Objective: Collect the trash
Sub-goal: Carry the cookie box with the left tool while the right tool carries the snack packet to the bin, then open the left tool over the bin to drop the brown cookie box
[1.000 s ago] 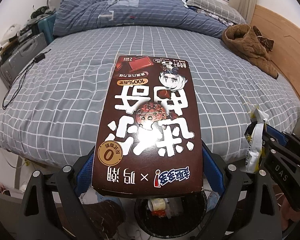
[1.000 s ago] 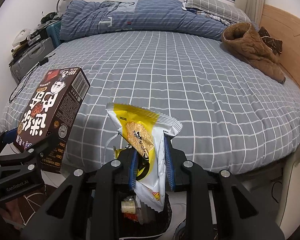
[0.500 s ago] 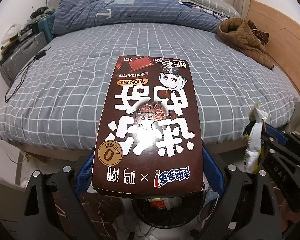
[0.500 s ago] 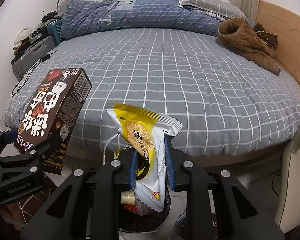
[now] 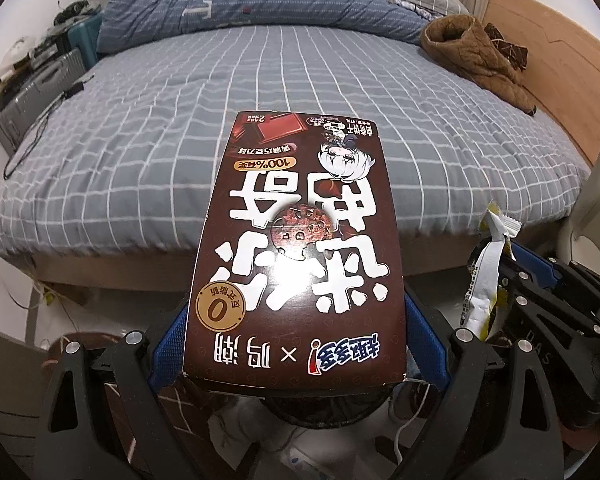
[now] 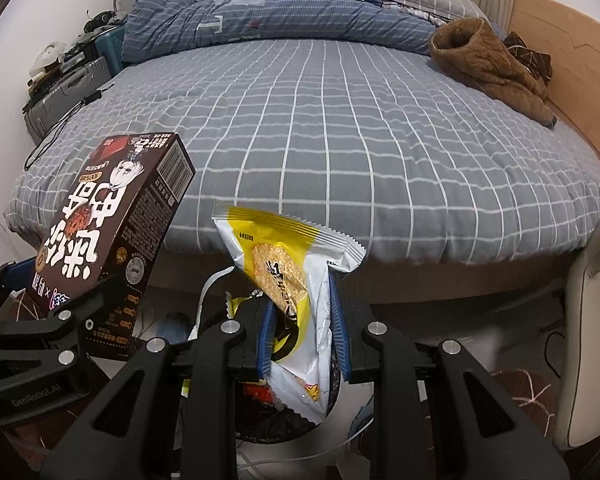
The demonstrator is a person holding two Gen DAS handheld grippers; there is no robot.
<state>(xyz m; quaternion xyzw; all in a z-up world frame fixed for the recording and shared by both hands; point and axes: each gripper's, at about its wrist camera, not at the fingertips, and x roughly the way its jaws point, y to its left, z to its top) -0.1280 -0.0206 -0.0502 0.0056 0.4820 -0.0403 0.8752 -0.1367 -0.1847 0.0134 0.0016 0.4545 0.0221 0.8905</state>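
Note:
My left gripper (image 5: 296,342) is shut on a brown cookie box (image 5: 300,240), its blue pads pressing the box's two long sides. In the right wrist view the same box (image 6: 112,216) hangs at the left. A yellow and white snack wrapper (image 6: 288,248) is pinched between the blue pads of my right gripper (image 6: 303,334), which is shut on it. The left wrist view shows that wrapper (image 5: 486,276) at the right. Under both grippers stands a black round trash bin (image 5: 320,416) on the floor; its rim (image 6: 268,434) shows below the wrapper, with rubbish inside.
A bed with a grey checked sheet (image 5: 180,128) fills the view ahead. A blue duvet (image 5: 240,4) and a brown jacket (image 5: 472,52) lie on it. Suitcases (image 5: 40,92) stand at the left, a wooden panel (image 5: 560,64) and a pale chair (image 6: 592,320) at the right.
Both grippers drew back from the bed and sank a little, loads still held. The bed's front edge now sits higher in both views, and more floor shows around the bin.

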